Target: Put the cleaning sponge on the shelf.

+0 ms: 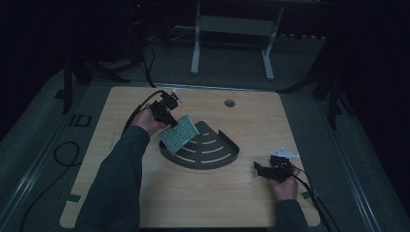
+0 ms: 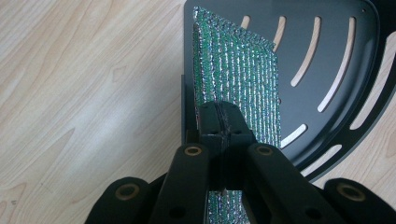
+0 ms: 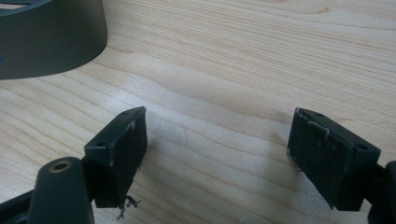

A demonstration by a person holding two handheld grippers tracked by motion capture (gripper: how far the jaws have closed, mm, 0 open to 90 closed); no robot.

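Observation:
A dark quarter-round tray (image 1: 227, 155) with curved slots lies mid-table. A green, glittery, ribbed flat pad (image 1: 179, 133) is held tilted over the tray's left corner, with my left gripper (image 1: 170, 122) shut on its upper edge. In the left gripper view the closed gripper (image 2: 223, 122) pinches the green pad (image 2: 243, 74) edge-on above the slotted tray (image 2: 327, 42). My right gripper (image 1: 258, 168) rests low near the table's front right, open, with nothing between its fingers. In the right gripper view the gripper (image 3: 215, 140) stands wide apart over bare wood, and the tray's wall (image 3: 51, 37) is at top left.
The light wooden table (image 1: 121, 159) has a round hole (image 1: 229, 103) near its far edge. Cables trail from both grippers off the table's sides. A white desk frame (image 1: 232, 29) stands on the floor beyond. Bare wood lies in front of and right of the tray.

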